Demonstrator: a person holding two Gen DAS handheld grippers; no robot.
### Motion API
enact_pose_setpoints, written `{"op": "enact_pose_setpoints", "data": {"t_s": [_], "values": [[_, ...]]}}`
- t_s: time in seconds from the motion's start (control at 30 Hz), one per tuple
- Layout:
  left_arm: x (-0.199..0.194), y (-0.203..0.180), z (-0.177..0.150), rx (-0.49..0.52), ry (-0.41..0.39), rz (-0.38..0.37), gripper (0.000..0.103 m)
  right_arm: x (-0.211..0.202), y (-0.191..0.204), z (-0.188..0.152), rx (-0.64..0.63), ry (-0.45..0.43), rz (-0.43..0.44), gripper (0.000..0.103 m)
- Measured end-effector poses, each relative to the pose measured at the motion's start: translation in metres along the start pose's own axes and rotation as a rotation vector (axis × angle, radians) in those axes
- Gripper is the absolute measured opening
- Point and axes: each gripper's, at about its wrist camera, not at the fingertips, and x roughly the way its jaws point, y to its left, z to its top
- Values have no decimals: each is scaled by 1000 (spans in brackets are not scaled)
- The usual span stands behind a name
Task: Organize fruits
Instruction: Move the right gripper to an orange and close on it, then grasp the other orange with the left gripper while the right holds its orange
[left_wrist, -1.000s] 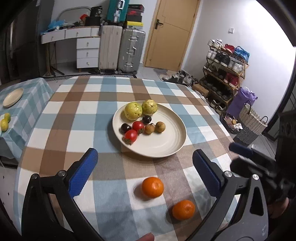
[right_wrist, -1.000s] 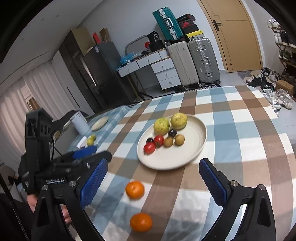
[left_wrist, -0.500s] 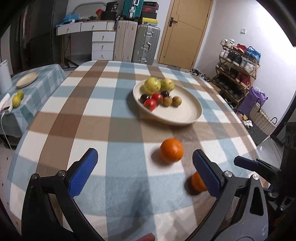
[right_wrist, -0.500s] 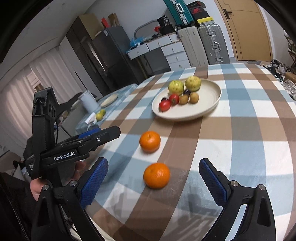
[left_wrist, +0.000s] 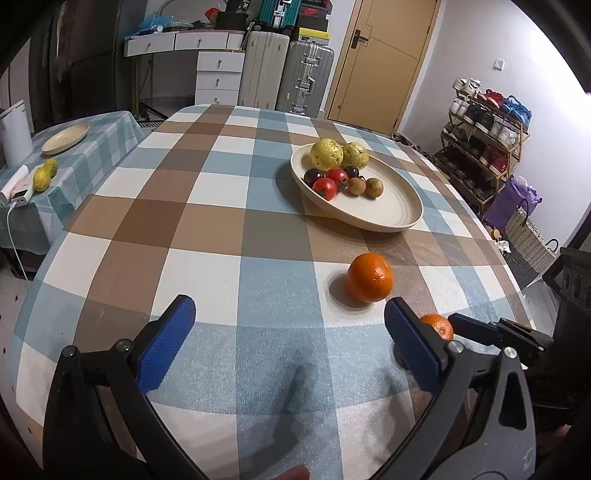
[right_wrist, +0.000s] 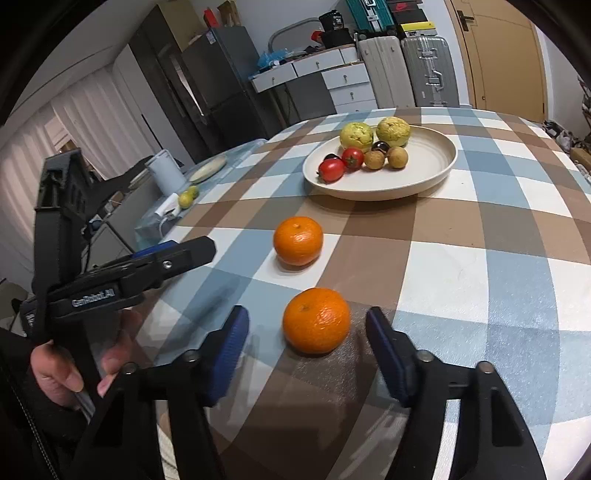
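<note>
Two oranges lie on the checked tablecloth. The near orange (right_wrist: 316, 320) sits between the blue pads of my right gripper (right_wrist: 307, 341), which is open and closing in around it without touching. The far orange (right_wrist: 298, 240) lies just beyond; in the left wrist view it (left_wrist: 369, 277) is ahead and right of my open, empty left gripper (left_wrist: 286, 334). The near orange (left_wrist: 437, 325) peeks out behind the left gripper's right finger. A cream plate (left_wrist: 391, 216) holds two yellow-green fruits, tomatoes, dark plums and brown fruits.
The round table's edge (left_wrist: 33, 295) curves close on the left and near side. A side table (left_wrist: 74, 147) at left carries a small plate, lemons and a white kettle. Suitcases, drawers, a door and a shoe rack stand behind.
Both grippers have dropped lower and nearer to the table. My right gripper has narrowed and moved up to straddle the near orange. The left gripper has shifted left of the oranges.
</note>
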Motion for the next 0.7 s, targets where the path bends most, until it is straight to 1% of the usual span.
{"op": "enact_pose_setpoints", "data": {"t_s": [0.03,0.07,0.13,0.17,0.23,0.37,0.47,0.7], "values": [[1,0,0,0,1,-2,102,1,0,0,-4,2,-17,53],[0,0,0,-1,3,-1,102,3,0,1,-11,8,-27,52],[2,1,1,1,6,0,102,5,0,1,-19,21,-18,50],[3,1,2,2,9,0,102,7,1,0,-25,26,-18,46],[5,0,4,2,14,-2,102,9,1,-1,-36,34,-31,42],[8,-3,7,13,20,-4,102,8,-4,-1,-13,32,-7,40],[12,-6,11,23,25,-8,102,3,-5,-1,-26,-8,-34,40],[27,-20,24,32,47,-50,102,-8,-16,10,-4,-52,-15,40]]}}
